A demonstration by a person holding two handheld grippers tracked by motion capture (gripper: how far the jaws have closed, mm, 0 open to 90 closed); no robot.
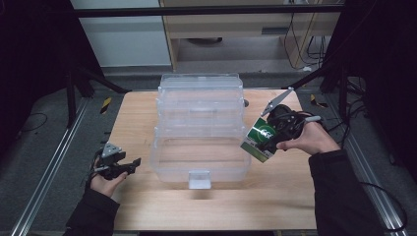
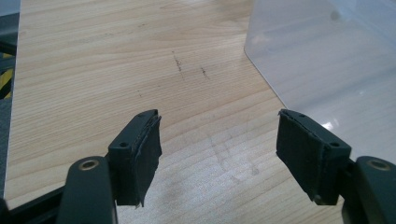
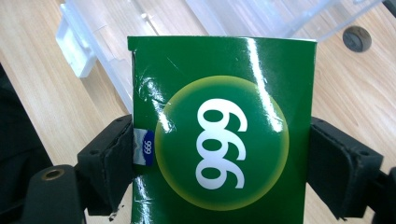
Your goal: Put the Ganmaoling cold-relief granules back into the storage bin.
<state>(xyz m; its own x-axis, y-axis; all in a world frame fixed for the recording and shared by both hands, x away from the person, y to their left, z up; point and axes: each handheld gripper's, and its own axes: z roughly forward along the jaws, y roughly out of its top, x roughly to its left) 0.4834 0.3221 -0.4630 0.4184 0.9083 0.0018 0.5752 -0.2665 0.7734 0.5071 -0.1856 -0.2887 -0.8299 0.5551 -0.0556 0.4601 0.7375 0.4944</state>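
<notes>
A green carton with a white "999" roundel is held in my right gripper, shut on its two sides, just off the right end of a clear plastic storage box. In the right gripper view the green carton sits between both pads, above the wood and the box's edge. My left gripper rests low at the table's left, open, pointing toward the box. Its jaws stand wide apart in the left gripper view, where the left gripper has bare wood between its fingers and the box wall to the right.
The open clear box stands mid-table with its lid tilted back and a white latch at the front. A wooden table has bare wood in front and at both sides. Black frame bars and cables surround the table.
</notes>
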